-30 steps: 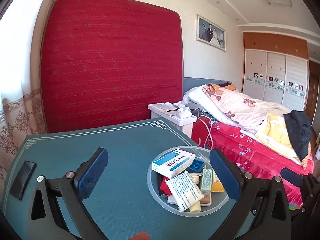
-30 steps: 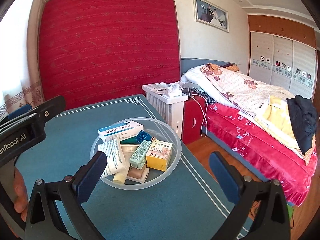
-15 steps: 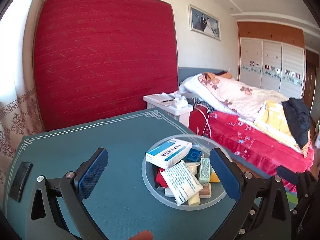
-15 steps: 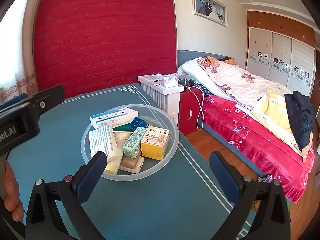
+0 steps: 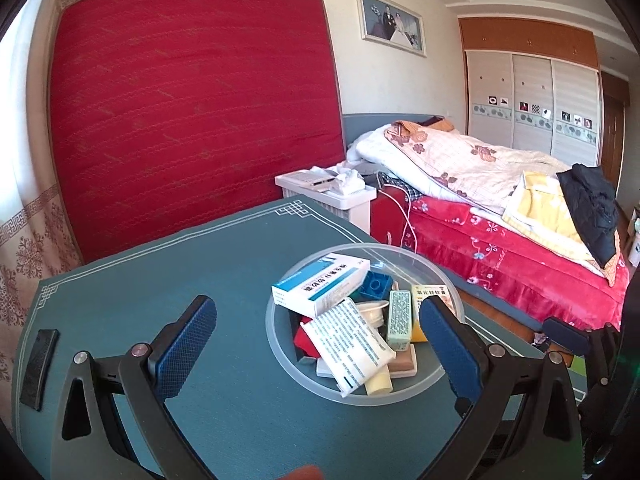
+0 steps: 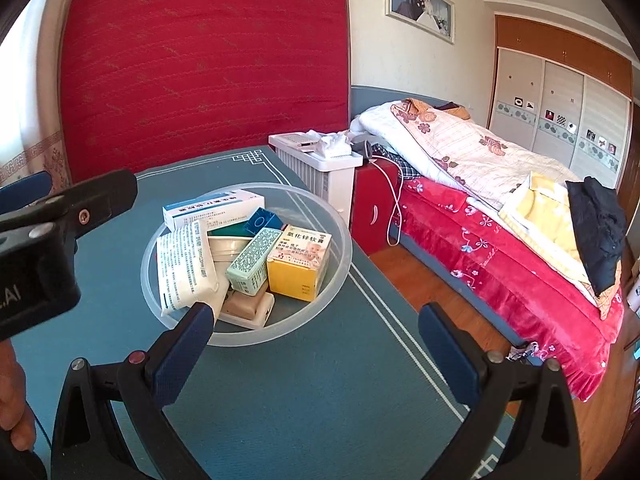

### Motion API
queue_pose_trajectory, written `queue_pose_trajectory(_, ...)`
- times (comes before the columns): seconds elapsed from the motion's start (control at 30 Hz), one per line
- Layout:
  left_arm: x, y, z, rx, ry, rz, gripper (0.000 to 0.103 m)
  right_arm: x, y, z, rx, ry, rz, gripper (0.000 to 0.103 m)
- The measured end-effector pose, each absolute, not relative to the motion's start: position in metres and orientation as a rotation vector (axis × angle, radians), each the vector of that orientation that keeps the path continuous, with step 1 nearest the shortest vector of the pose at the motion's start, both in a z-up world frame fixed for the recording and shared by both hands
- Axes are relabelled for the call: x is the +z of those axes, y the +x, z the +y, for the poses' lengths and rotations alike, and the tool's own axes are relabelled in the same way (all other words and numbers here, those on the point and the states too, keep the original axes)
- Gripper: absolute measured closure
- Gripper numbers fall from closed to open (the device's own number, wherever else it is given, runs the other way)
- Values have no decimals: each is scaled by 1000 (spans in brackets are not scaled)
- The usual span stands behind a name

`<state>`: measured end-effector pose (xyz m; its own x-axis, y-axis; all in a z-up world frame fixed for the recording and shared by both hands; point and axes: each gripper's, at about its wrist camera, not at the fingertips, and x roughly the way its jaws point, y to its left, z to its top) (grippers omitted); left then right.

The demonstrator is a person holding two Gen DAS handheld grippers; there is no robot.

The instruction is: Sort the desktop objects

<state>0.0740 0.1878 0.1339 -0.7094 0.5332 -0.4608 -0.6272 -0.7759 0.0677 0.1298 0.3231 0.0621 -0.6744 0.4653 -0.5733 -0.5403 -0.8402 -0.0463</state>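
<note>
A clear plastic bowl (image 5: 436, 388) (image 6: 336, 276) stands on the teal table mat (image 5: 160, 280) (image 6: 320, 380). It holds a white-and-blue medicine box (image 5: 320, 282) (image 6: 214, 208), a white tube (image 5: 348, 344) (image 6: 184, 268), a blue toy brick (image 5: 374, 284) (image 6: 262, 220), a pale green box (image 5: 400, 318) (image 6: 252, 260), a yellow box (image 5: 434, 292) (image 6: 300, 266) and a tan soap bar (image 6: 244, 306). My left gripper (image 5: 316, 336) is open, hovering near the bowl's front edge. My right gripper (image 6: 316, 340) is open too, just right of the bowl. Neither holds anything.
A black phone-like slab (image 5: 38, 368) lies at the mat's left edge. A red mattress (image 5: 192, 112) leans on the wall behind. Beyond the table stand a white heater (image 6: 320, 164) and a bed (image 6: 500, 208). A hand (image 6: 12, 408) holds the left gripper body (image 6: 40, 248).
Both grippers have tilted down and come closer to the bowl, which now looms larger and nearer the fingers in both views. Both stay open.
</note>
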Motion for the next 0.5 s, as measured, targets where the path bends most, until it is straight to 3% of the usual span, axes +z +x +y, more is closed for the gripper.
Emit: queue_pose_trajectory(0.5, 131, 70, 188, 2374, -627, 252, 0, 57, 126, 318, 2460, -820, 165, 0)
